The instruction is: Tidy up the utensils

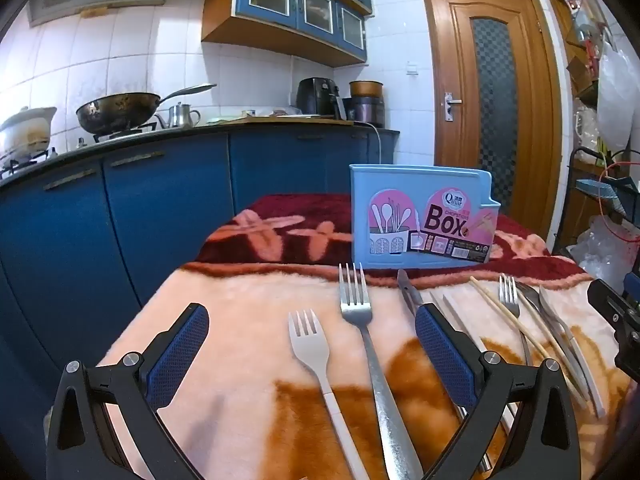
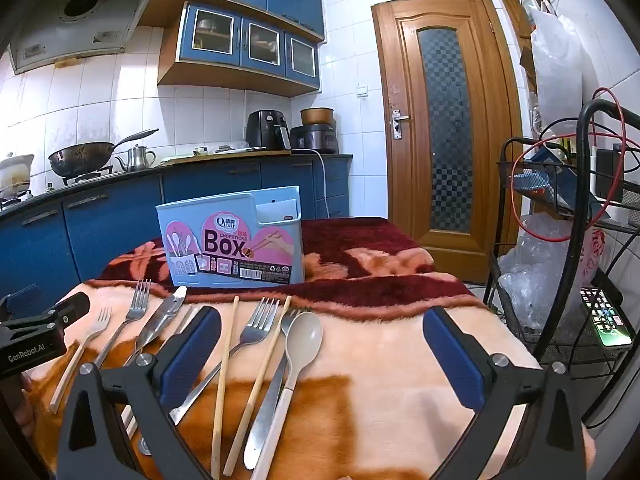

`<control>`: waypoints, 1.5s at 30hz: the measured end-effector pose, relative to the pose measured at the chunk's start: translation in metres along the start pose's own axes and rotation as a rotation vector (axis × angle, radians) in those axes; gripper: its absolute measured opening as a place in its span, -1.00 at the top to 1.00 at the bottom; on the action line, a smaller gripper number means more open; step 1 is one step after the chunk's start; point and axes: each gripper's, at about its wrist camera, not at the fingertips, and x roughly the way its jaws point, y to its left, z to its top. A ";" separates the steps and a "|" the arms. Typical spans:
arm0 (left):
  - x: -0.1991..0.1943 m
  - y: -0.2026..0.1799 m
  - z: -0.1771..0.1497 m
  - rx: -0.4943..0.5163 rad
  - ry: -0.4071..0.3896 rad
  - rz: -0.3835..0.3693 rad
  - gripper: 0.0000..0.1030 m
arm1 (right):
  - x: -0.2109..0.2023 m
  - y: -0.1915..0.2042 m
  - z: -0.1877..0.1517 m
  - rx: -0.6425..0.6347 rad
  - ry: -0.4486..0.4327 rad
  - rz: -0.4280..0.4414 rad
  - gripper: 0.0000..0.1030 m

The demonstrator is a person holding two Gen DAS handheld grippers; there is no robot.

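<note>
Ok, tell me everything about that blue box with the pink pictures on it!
The blue box looks like light blue plastic and stands upright on the dark red far part of the blanket, behind the row of forks and chopsticks. Its front carries pink stickers showing spoons and chopsticks, the big word "Box" with "CHOPSTICKS" above it, and a dark strip of small print. The top is open, with a lower, smaller compartment at one end. No utensils stick out of it. Neither gripper touches it.

Utensils (image 2: 256, 332) lie side by side on blanket (image 2: 380, 360), before box (image 2: 232, 244).
</note>
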 end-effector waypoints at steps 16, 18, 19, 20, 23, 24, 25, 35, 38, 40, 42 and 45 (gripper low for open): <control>-0.002 0.001 0.002 -0.001 0.006 0.003 -0.99 | 0.001 0.001 0.000 -0.003 0.003 -0.001 -1.00; -0.002 0.000 0.001 -0.001 0.006 0.003 -0.99 | 0.001 0.001 0.000 -0.003 0.003 -0.001 -1.00; -0.002 0.000 0.001 -0.001 0.006 0.002 -0.99 | 0.000 0.000 0.000 -0.003 0.003 -0.001 -1.00; -0.002 0.000 0.001 -0.001 0.005 0.002 -0.99 | 0.001 0.001 0.000 -0.003 0.003 -0.001 -1.00; -0.002 0.000 0.001 -0.003 0.006 0.003 -0.99 | 0.001 0.001 0.000 -0.003 0.003 -0.001 -1.00; -0.001 0.000 0.001 -0.003 0.006 0.002 -0.99 | 0.001 0.001 0.000 -0.003 0.003 -0.001 -1.00; -0.002 0.000 0.002 -0.003 0.006 0.002 -0.99 | 0.001 0.001 0.000 -0.003 0.003 -0.001 -1.00; -0.001 0.000 0.001 -0.004 0.005 0.003 -0.99 | 0.001 0.001 0.000 -0.003 0.003 -0.001 -1.00; -0.002 0.000 0.001 -0.005 0.006 0.002 -0.99 | 0.001 0.001 0.000 -0.004 0.004 -0.002 -1.00; -0.001 0.000 0.001 -0.005 0.005 0.002 -0.99 | 0.000 0.001 0.000 -0.004 0.003 -0.002 -1.00; -0.001 0.000 0.001 -0.005 0.006 0.002 -0.99 | 0.001 0.001 0.000 -0.004 0.004 -0.001 -1.00; -0.001 0.000 0.001 -0.005 0.005 0.001 -0.98 | 0.001 0.001 0.000 -0.004 0.004 -0.001 -1.00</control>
